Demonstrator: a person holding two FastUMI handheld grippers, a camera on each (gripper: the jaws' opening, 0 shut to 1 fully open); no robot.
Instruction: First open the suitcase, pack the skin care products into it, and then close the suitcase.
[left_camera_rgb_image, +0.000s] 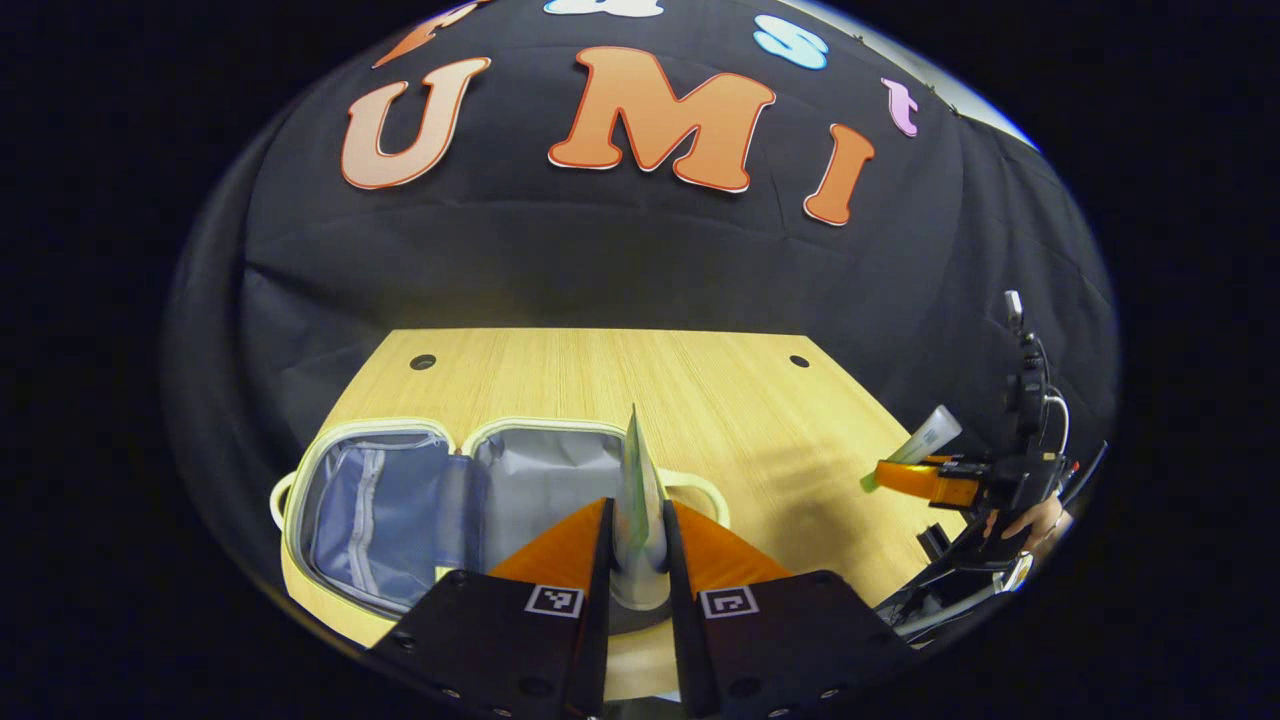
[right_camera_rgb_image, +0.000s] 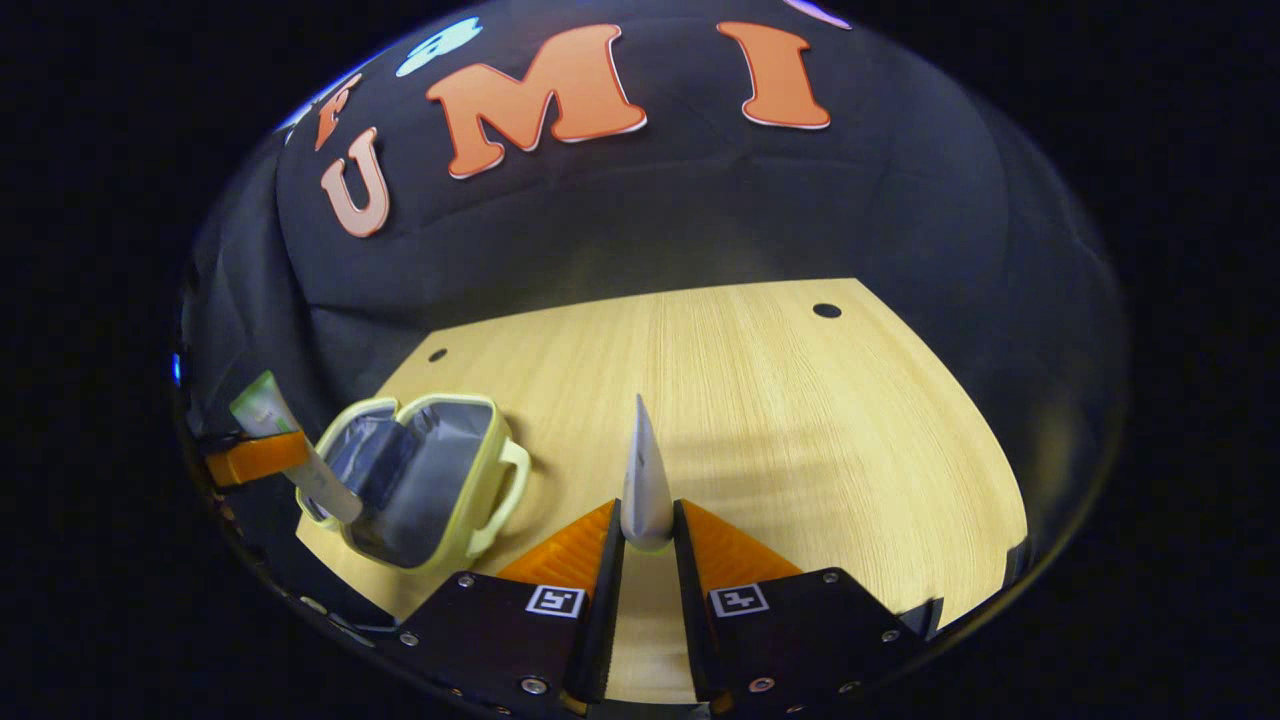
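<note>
Small pale yellow suitcase (left_camera_rgb_image: 400, 500) lying open on light wooden surface (left_camera_rgb_image: 700, 400), left gripper (left_camera_rgb_image: 637, 545) jaws clamped on green-white tube (left_camera_rgb_image: 640, 500), right gripper (right_camera_rgb_image: 647, 540) jaws clamped on pale grey-white tube (right_camera_rgb_image: 645, 480)

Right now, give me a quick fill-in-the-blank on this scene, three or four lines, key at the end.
1. The suitcase lies ___ on the wooden table, its lining showing.
2. The left gripper has its jaws shut on a ___.
3. The right gripper holds a tube with the flat crimped end pointing ___ from the camera.
4. The number of tubes lying inside the suitcase is ___.

Missing words: open; tube; away; zero
</note>
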